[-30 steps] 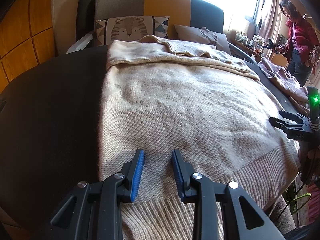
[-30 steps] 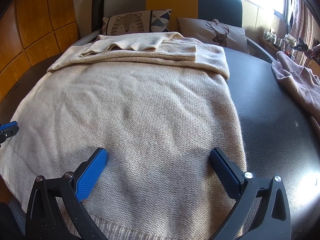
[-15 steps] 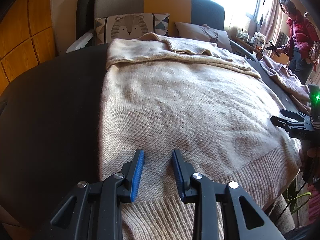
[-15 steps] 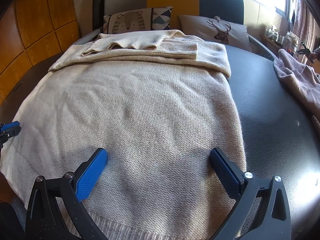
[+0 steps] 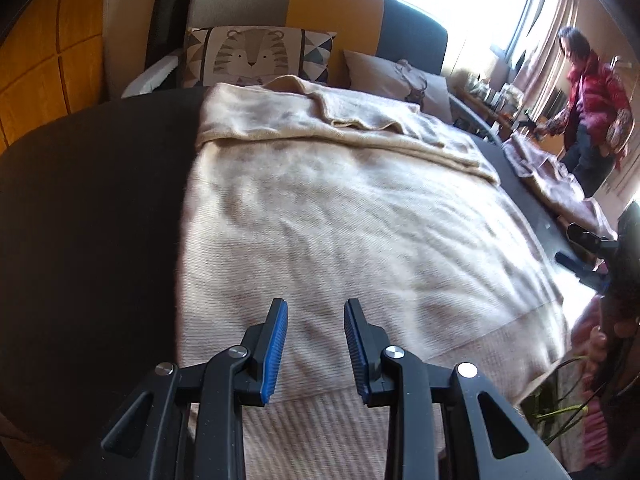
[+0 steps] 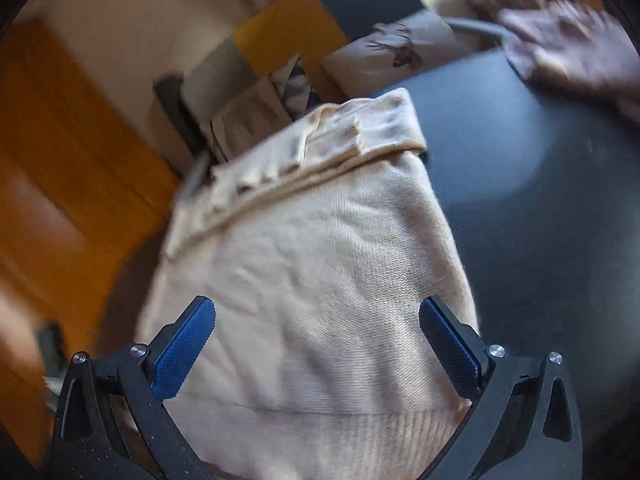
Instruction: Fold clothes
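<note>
L gripper (image 5: 315, 346): blue-padded jaws part-way apart, nothing pinched, hovering just above the hem end of the cream knitted sweater (image 5: 328, 232); pads not pressing the knit as far as I can see. R gripper (image 6: 316, 344): jaws spread wide, empty, tilted over the same sweater's right side near the hem (frame blurred, so contact w/ fabric can't be judged). Sweater lies spread flat, lengthwise, on the dark round table (image 5: 88, 208); ribbed hem band (image 5: 320, 424) nearest the grippers, and at the far end the sleeves (image 5: 360, 118) look already folded across the chest. Beyond: tiger-print cushion (image 5: 252, 56) and a beige deer-print cushion (image 5: 404, 80) on a grey/yellow/blue sofa; a mauve garment (image 5: 548, 176) lies at the table's right edge, w/ a person in a red jacket (image 5: 592, 96) standing by it. Handling est.: soft, limp, light-to-medium knit; drapes and stretches, no stiffness, so one grip point would let it sag and skew. Fuzzy surface, prob. not slippery against the textured pads; table looks smooth, so cloth may slide if dragged. Best hold: ribbed hem, one gripper near each bottom corner, pinching both layers (front + back), then lift together. Risk: catching top layer only, or uneven lift disturbing the folded sleeves.
</note>
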The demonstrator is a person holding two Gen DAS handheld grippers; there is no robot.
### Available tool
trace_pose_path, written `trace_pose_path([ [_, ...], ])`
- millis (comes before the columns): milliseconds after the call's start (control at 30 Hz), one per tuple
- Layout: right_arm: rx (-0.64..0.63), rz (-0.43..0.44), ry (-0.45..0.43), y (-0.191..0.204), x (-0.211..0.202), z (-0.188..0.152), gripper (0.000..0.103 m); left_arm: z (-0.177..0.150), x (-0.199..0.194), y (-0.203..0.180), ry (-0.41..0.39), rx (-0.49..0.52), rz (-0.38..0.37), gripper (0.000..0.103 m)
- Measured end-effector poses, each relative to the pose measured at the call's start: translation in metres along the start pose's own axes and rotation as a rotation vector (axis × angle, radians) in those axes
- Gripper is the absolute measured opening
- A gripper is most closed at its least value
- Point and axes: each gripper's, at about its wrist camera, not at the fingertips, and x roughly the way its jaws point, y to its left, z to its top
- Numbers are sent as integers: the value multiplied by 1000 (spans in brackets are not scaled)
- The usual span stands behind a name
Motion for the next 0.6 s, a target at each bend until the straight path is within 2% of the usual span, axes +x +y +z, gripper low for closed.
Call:
trace_pose_path([
  [100, -7, -73, -4, 1, -1, 0, 103, 1, 0, -2, -3, 8, 3, 29],
  [233, -133, -209, 24, 14, 12, -8, 103, -2, 7, 1, 11, 4, 36, 29],
  [367, -282, -357, 96, 24, 36, -22, 103, -7, 16, 6, 44, -7, 57, 29],
  [500, -455, -451, 125, 33, 50, -44, 103, -13, 20, 7, 45, 13, 70, 29],
  [600, -438, -434, 103, 33, 50, -47, 103, -14, 22, 5, 40, 35, 81, 30],
])
